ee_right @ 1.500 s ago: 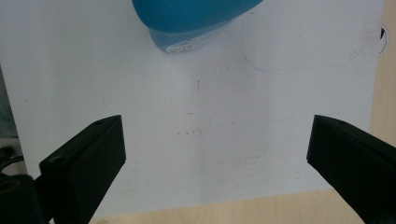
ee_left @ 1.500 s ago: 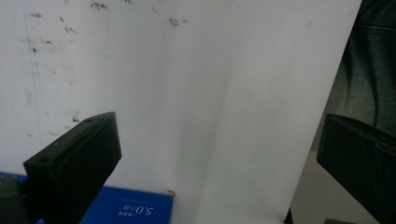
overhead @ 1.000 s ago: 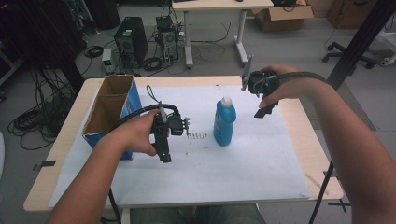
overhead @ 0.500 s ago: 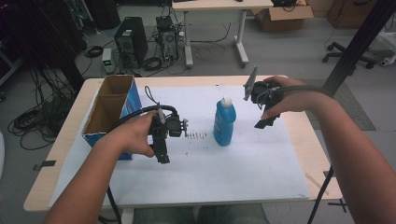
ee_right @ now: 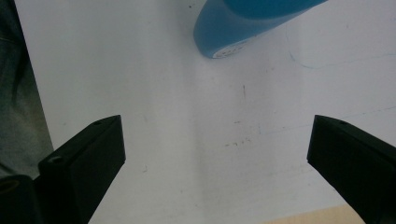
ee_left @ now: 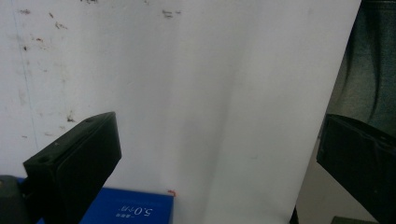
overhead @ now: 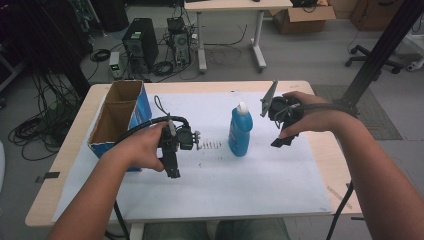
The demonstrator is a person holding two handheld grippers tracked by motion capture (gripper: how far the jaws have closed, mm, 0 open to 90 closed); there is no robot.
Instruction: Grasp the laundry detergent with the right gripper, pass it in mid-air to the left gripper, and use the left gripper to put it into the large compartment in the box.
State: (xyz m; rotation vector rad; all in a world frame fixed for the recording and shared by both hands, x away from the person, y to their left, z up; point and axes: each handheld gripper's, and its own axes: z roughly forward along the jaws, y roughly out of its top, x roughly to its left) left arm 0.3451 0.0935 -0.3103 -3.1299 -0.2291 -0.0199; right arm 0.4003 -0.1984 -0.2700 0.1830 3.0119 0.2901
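White paper (overhead: 240, 175) covers most of the wooden table (overhead: 70, 150) in the high view, and a blue bottle (overhead: 240, 131) with a white cap stands upright near the middle of the frame. At centre left the person's left hand (overhead: 142, 150) holds the left gripper (overhead: 172, 167) low over the paper, its tip pointing toward the bottom of the frame; an open cardboard box (overhead: 117, 117) with blue sides sits just to the left of that hand. At centre right the right hand (overhead: 307, 117) holds the right gripper (overhead: 280, 141) just beside the bottle, apart from it. In the left gripper view, the two black jaws stand spread wide at the lower left and right edges with bare white paper between them; a blue corner of the box (ee_left: 135, 210) with printed figures shows at the bottom edge. In the right gripper view, the jaws are likewise spread wide over the paper with nothing between them, and the bottle's blue base (ee_right: 243, 28) rests on the sheet at the top centre of the frame, well above the jaw tips.
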